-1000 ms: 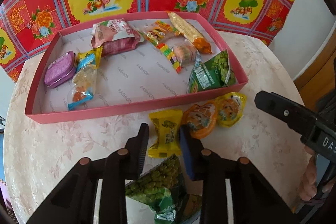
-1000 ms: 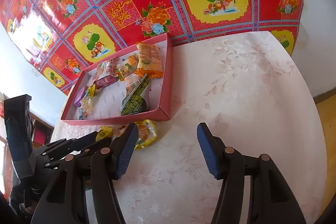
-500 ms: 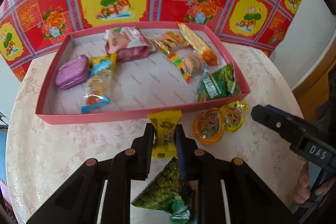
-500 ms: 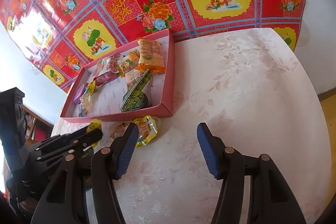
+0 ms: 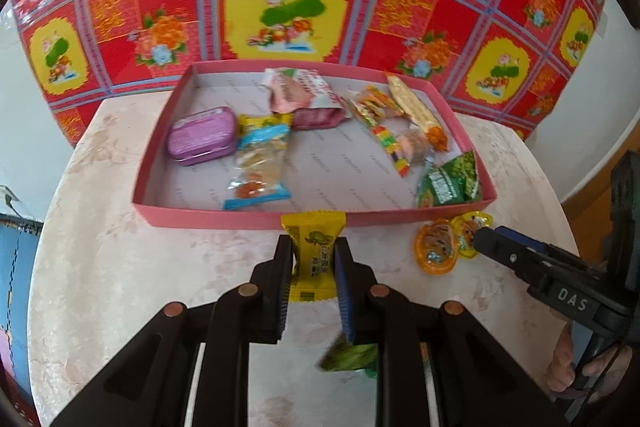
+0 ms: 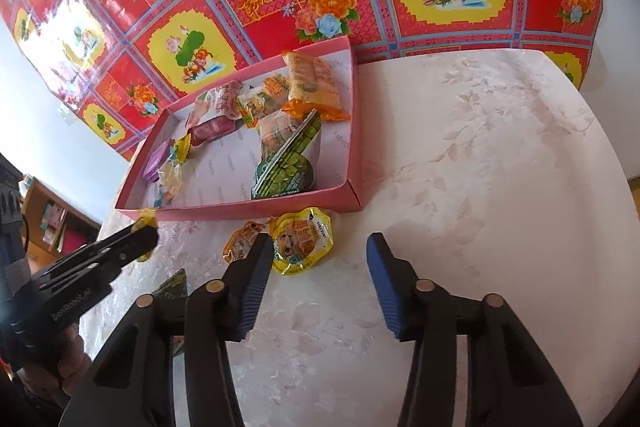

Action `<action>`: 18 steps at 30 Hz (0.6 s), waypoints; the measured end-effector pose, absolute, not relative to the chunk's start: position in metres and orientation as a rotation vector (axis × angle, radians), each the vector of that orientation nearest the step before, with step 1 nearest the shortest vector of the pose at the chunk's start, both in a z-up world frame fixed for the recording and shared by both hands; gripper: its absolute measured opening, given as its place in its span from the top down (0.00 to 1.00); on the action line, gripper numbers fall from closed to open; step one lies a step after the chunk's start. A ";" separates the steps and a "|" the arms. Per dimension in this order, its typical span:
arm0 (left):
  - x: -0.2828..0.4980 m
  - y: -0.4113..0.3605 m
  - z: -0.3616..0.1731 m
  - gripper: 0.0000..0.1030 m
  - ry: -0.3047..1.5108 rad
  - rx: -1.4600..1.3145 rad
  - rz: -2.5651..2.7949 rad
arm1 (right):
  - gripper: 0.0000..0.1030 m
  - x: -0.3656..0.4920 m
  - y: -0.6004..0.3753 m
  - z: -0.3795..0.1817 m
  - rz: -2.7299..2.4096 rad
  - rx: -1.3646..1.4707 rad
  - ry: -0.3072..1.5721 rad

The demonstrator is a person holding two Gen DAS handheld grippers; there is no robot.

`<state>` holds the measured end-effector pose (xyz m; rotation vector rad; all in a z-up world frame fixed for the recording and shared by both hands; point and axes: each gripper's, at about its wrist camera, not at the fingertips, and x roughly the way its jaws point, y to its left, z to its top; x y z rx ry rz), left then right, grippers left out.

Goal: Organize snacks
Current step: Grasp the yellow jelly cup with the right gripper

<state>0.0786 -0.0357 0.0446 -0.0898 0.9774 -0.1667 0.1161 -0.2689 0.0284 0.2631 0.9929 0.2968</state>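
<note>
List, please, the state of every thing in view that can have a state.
left gripper: shut on the yellow snack packet, held above the table
right gripper: open, nothing between its fingers, jaws just closing
pink box: open, holding snacks
purple tin: closed, in the box
jelly cups: sealed, outside the box

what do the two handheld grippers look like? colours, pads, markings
Both are black plastic with linkage arms pinned by copper-coloured rivets. Left gripper and right gripper have ribbed blue pads on the inner faces of the fingers. The right one's body reads "DAS" in white, seen from the left wrist.
</note>
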 end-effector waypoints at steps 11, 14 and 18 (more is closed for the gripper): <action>0.077 -0.012 0.045 0.80 0.974 -0.148 -0.152 | 0.57 0.122 -0.254 0.026 0.272 0.209 0.995; 0.077 -0.009 0.046 0.80 0.972 -0.157 -0.150 | 0.57 0.123 -0.250 0.026 0.267 0.182 0.988; 0.076 -0.006 0.046 0.80 0.972 -0.166 -0.149 | 0.65 0.124 -0.243 0.026 0.247 0.133 0.977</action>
